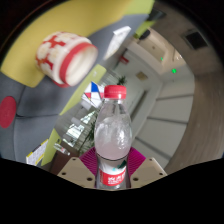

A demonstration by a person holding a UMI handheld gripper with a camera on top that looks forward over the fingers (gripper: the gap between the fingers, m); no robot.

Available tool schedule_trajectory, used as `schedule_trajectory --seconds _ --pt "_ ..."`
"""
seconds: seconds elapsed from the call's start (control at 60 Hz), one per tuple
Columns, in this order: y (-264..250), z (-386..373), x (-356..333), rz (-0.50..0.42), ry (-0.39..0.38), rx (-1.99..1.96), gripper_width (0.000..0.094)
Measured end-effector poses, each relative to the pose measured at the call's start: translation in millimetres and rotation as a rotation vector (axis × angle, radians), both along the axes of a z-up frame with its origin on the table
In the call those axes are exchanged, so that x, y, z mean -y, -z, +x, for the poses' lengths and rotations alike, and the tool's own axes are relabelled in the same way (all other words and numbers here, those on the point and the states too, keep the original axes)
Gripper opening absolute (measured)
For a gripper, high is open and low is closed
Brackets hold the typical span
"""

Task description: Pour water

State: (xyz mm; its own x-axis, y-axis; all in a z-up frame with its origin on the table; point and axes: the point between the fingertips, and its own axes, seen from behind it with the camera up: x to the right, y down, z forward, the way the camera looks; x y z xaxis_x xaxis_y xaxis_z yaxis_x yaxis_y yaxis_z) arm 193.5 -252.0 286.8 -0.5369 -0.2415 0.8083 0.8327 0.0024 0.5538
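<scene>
Clear water bottle (112,140), red cap, red label, gripped between tongs (112,172). Red-and-white cup (64,57) on yellow-green counter (25,75) beyond. View strongly tilted.

The gripper (113,172) shows two pale, beige-grey fingers (72,170) with blocky, angular ends. Each finger carries a magenta pad (90,160) on its inner face, marked with a fine dark grid pattern. The parts behind the fingers are dark and indistinct.
</scene>
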Motion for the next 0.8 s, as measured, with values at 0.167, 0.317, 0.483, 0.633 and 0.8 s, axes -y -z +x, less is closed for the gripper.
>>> schedule_trajectory --seconds 0.167,0.317,0.483,0.633,0.8 --pt "38 -25 -4 -0.064 -0.026 0.086 0.0339" --pt "11 -14 7 -0.031 -0.027 -0.036 0.034" --pt "-55 20 13 -0.008 -0.001 -0.625 0.0341" --pt "-78 33 20 -0.054 -0.063 -1.369 0.0344" --pt "-26 25 16 -0.157 -0.093 -1.924 0.0344"
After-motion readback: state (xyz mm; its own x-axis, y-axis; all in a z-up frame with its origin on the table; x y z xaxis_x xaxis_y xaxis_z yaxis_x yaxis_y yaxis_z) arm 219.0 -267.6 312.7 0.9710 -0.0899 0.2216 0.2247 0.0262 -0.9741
